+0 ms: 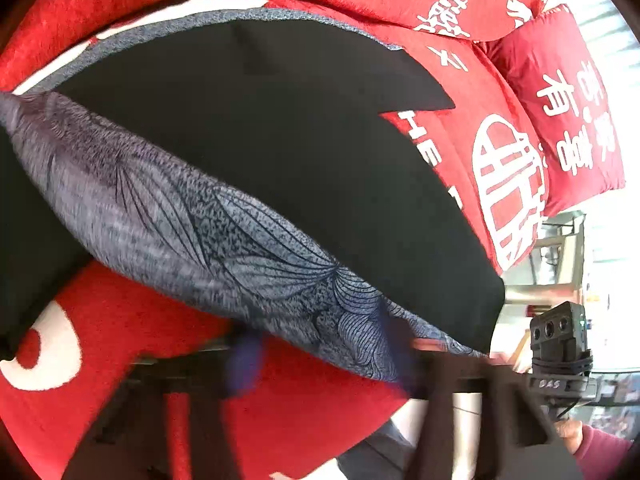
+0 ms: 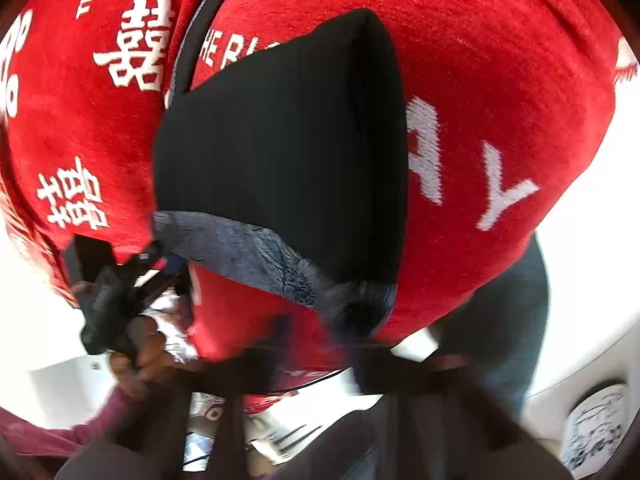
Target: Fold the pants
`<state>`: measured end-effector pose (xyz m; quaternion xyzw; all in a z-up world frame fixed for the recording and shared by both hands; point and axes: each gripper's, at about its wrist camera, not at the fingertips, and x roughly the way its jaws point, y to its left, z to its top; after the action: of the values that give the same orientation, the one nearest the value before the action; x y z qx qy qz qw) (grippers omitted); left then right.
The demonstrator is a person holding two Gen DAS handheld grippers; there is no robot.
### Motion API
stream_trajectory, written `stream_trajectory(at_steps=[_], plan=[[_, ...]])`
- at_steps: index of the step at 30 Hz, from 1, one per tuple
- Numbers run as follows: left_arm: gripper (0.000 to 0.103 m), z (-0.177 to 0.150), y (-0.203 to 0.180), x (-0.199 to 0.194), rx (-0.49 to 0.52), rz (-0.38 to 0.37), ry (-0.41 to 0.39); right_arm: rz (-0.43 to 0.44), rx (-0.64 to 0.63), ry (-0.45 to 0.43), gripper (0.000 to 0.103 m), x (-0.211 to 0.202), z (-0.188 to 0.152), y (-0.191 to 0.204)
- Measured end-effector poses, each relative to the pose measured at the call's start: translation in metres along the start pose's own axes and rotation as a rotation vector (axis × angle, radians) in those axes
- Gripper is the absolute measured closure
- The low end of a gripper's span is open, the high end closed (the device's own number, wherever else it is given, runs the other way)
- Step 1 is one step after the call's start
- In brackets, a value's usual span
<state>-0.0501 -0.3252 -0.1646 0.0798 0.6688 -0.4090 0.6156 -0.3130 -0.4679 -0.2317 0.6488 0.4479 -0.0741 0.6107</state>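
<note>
The pants (image 1: 280, 140) are black with a grey leaf-patterned lining (image 1: 192, 220). They lie on a red bedspread (image 1: 120, 320) with white characters. In the left wrist view my left gripper (image 1: 320, 364) is shut on the grey patterned edge and lifts it, blurred by motion. In the right wrist view the pants (image 2: 288, 152) hang as a black fold with a grey fuzzy edge (image 2: 256, 256), and my right gripper (image 2: 320, 340) is shut on that grey edge. The other gripper (image 2: 112, 304) shows at the left there, held in a hand.
Red pillows (image 1: 560, 100) with white characters lie at the right in the left wrist view. The right gripper's body with its camera (image 1: 560, 340) shows at the lower right. The bed edge and a pale floor (image 2: 580, 280) show at the right in the right wrist view.
</note>
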Motion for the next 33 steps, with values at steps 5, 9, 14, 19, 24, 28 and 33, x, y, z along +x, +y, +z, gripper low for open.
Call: stream_trajectory(at_steps=[5, 9, 14, 19, 24, 28, 33], plan=[[0.069, 0.027, -0.008, -0.03, -0.062, -0.027, -0.062, 0.127, -0.06, -0.014, 0.1, -0.036, 0.026, 0.049], [0.069, 0.071, -0.024, -0.049, -0.068, -0.011, -0.134, 0.162, -0.142, 0.0, 0.1, -0.057, 0.087, 0.095], [0.068, 0.143, -0.027, -0.055, -0.083, 0.07, -0.234, 0.153, -0.244, 0.021, 0.1, -0.061, 0.186, 0.154], [0.068, 0.202, -0.005, -0.031, -0.156, 0.139, -0.182, 0.097, -0.314, 0.063, 0.1, -0.027, 0.281, 0.204], [0.068, 0.223, 0.001, -0.022, -0.118, 0.205, -0.146, -0.004, -0.303, 0.073, 0.1, 0.019, 0.349, 0.226], [0.055, 0.216, -0.001, -0.038, -0.067, 0.255, -0.133, -0.132, -0.326, 0.102, 0.096, 0.044, 0.371, 0.225], [0.028, 0.196, 0.011, -0.036, -0.097, 0.376, -0.156, -0.196, -0.398, 0.083, 0.049, 0.045, 0.367, 0.24]])
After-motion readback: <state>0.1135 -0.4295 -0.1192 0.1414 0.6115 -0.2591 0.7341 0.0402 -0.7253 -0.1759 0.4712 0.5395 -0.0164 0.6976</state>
